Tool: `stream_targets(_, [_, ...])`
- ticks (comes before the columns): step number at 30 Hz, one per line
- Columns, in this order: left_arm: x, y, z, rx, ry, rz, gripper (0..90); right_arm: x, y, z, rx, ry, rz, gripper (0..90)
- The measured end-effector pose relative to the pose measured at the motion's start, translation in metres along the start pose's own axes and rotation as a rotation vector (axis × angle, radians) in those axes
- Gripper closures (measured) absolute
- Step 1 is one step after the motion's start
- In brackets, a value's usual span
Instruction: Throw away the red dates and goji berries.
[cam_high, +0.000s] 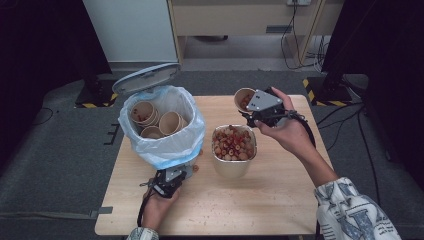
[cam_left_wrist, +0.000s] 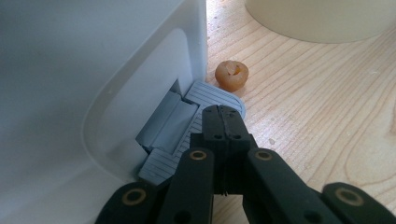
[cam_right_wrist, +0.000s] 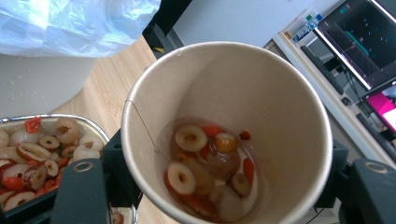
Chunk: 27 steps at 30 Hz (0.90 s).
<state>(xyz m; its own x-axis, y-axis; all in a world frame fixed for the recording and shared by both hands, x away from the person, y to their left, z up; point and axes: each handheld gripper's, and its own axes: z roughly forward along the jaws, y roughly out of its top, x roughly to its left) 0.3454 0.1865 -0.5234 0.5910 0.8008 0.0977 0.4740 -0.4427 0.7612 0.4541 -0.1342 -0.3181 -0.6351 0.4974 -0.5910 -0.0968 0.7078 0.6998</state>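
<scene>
Three cups (cam_high: 156, 120) already lie in bin (cam_high: 161, 147); tray (cam_high: 234, 144) holds fruit. Right gripper (cam_high: 260, 111), fingers clamped on cup (cam_right_wrist: 229, 130), fruit & liquid inside, not yet emptied. Left gripper (cam_left_wrist: 223, 122), fingers closed, empty, on pedal (cam_left_wrist: 187, 128); lid (cam_high: 146, 77) up. One piece (cam_left_wrist: 231, 74) loose on surface (cam_high: 280, 195).

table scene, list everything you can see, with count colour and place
white pedal bin: one, blue-white liner, lid up, table left
used paper cups in the bin: at least three, tan
metal tub of sliced fruit: one, red and cream, table centre
tan paper cup with fruit dregs: one, in right hand-held gripper
loose fruit piece: one, tan, beside the grey pedal
wooden table: one, light
left hand-held gripper: black, shut, on the pedal
</scene>
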Motion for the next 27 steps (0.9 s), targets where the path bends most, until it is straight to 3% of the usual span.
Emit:
stream_targets(9, [0.000, 0.000, 0.000, -0.001, -0.003, -0.003, 89.9, -0.003, 0.007, 0.001, 0.010, -0.014, -0.036, 30.6])
stream_targets(11, [0.001, 0.000, -0.001, 0.013, 0.000, 0.013, 89.9, -0.004, 0.009, 0.001, 0.014, -0.021, -0.055, 30.6])
stream_targets(20, [0.001, 0.000, 0.000, 0.007, 0.000, 0.006, 90.0, 0.002, 0.014, -0.001, 0.032, -0.043, -0.158, 30.6])
stream_targets(27, [0.001, 0.000, 0.000, 0.007, -0.001, 0.005, 89.9, 0.001, 0.012, -0.002, 0.035, -0.046, -0.149, 30.6])
